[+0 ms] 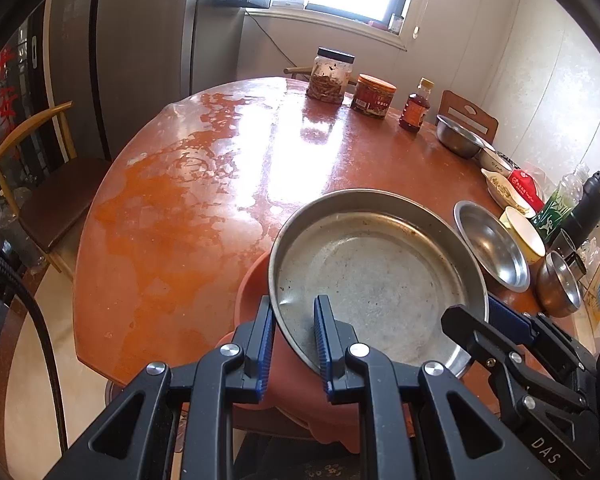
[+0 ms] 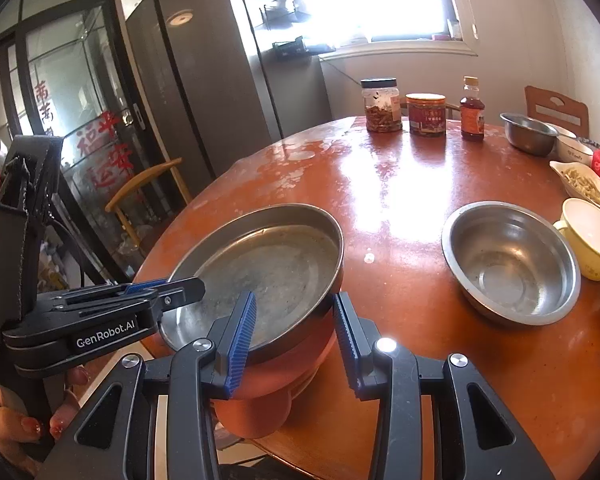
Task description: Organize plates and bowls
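A wide steel pan point(image 1: 376, 272) rests in an orange clay bowl point(image 1: 256, 280) at the near edge of the round table. My left gripper point(image 1: 294, 344) is shut on the rims of the pan and the orange bowl together. My right gripper point(image 2: 294, 340) straddles the rims of the steel pan point(image 2: 268, 268) and orange bowl point(image 2: 276, 372) on the other side, and the gap at its right pad leaves its grip unclear. It also shows in the left wrist view point(image 1: 484, 320). A steel bowl point(image 2: 512, 260) sits to the right.
On the red table point(image 2: 400, 184) stand two jars point(image 2: 380, 106), a sauce bottle point(image 2: 472, 110), another steel bowl point(image 2: 530, 132), a yellow cup point(image 2: 592, 236), a dish of food point(image 2: 584, 186) and bottles point(image 1: 588, 204). A chair point(image 1: 40, 184) stands left.
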Demonstrator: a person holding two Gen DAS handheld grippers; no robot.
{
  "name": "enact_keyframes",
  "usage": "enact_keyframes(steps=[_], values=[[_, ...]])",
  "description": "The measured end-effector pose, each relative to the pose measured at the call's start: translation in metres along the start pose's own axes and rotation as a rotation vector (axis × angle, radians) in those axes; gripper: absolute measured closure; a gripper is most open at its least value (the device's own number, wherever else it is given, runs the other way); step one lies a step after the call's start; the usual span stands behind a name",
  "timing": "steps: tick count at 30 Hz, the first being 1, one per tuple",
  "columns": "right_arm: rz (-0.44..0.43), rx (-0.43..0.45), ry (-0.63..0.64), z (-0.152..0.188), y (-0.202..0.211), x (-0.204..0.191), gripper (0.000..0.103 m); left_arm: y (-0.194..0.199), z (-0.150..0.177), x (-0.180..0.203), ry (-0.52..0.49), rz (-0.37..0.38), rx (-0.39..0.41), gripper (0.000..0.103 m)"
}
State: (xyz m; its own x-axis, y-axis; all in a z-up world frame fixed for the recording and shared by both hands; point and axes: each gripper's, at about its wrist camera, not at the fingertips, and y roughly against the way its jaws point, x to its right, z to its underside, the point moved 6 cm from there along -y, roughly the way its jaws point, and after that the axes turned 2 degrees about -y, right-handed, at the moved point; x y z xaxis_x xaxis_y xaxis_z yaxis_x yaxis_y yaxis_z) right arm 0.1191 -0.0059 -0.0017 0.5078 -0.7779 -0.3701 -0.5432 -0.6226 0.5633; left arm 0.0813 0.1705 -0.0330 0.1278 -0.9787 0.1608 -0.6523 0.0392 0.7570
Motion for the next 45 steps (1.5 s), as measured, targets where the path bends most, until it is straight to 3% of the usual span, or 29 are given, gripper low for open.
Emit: enact_keyframes(steps=[25, 45], values=[[0.09, -0.004, 0.171, 0.019, -0.01, -0.015, 0.059, -0.009, 0.016, 0.001, -0.039, -0.086, -0.028, 0.084], [0.081, -0.015, 0.111, 0.018, -0.006, -0.007, 0.041, 0.001, 0.015, -0.002, -0.038, -0.093, -0.011, 0.083]])
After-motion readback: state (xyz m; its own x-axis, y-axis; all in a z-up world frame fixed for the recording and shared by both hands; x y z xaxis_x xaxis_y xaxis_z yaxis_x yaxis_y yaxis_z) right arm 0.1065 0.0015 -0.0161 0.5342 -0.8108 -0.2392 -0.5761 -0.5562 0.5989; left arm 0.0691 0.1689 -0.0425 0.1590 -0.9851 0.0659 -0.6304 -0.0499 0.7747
